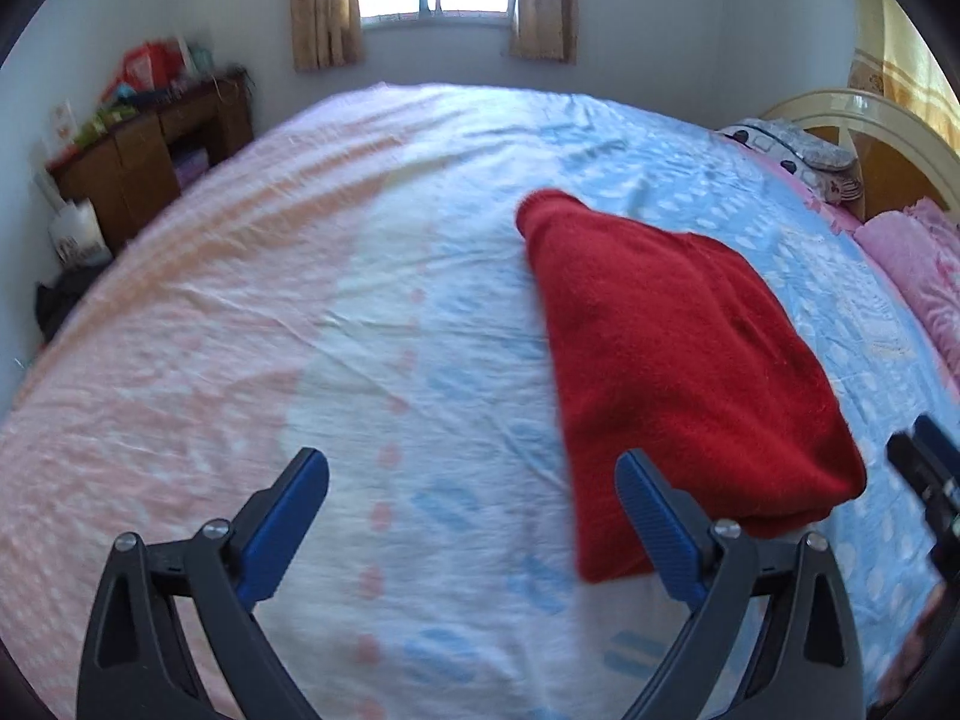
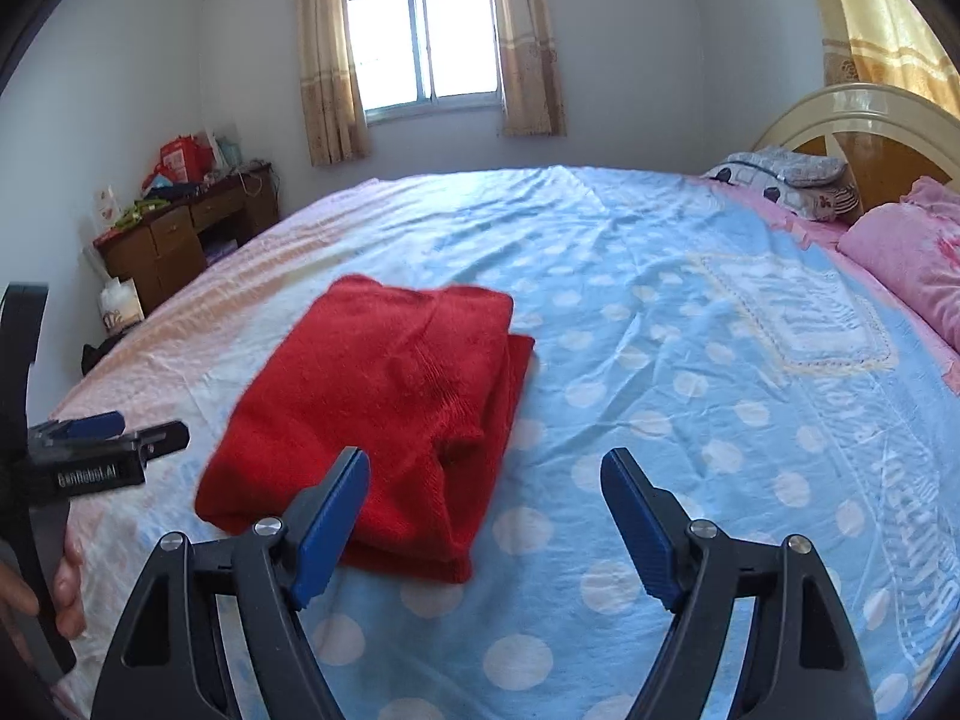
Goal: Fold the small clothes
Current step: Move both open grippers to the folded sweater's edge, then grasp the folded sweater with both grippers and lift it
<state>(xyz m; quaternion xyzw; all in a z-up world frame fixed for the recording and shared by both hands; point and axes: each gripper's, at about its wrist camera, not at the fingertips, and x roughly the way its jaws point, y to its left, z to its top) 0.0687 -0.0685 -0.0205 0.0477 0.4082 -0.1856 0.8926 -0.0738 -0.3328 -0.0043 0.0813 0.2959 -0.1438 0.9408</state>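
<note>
A red knit garment point(image 1: 678, 360) lies folded into a compact rectangle on the bed; it also shows in the right wrist view point(image 2: 384, 414). My left gripper point(image 1: 474, 480) is open and empty, held above the sheet just left of the garment's near edge. My right gripper point(image 2: 486, 480) is open and empty, above the sheet just right of the garment's near corner. The left gripper also shows at the left edge of the right wrist view point(image 2: 114, 438), and the right gripper at the right edge of the left wrist view point(image 1: 924, 468).
The bed point(image 2: 690, 360) has a blue and pink polka-dot sheet. Pink pillows point(image 2: 906, 252) and a patterned pillow point(image 2: 786, 180) lie by the headboard point(image 2: 864, 120). A wooden desk point(image 2: 180, 228) with clutter stands by the far left wall, under a curtained window point(image 2: 420, 42).
</note>
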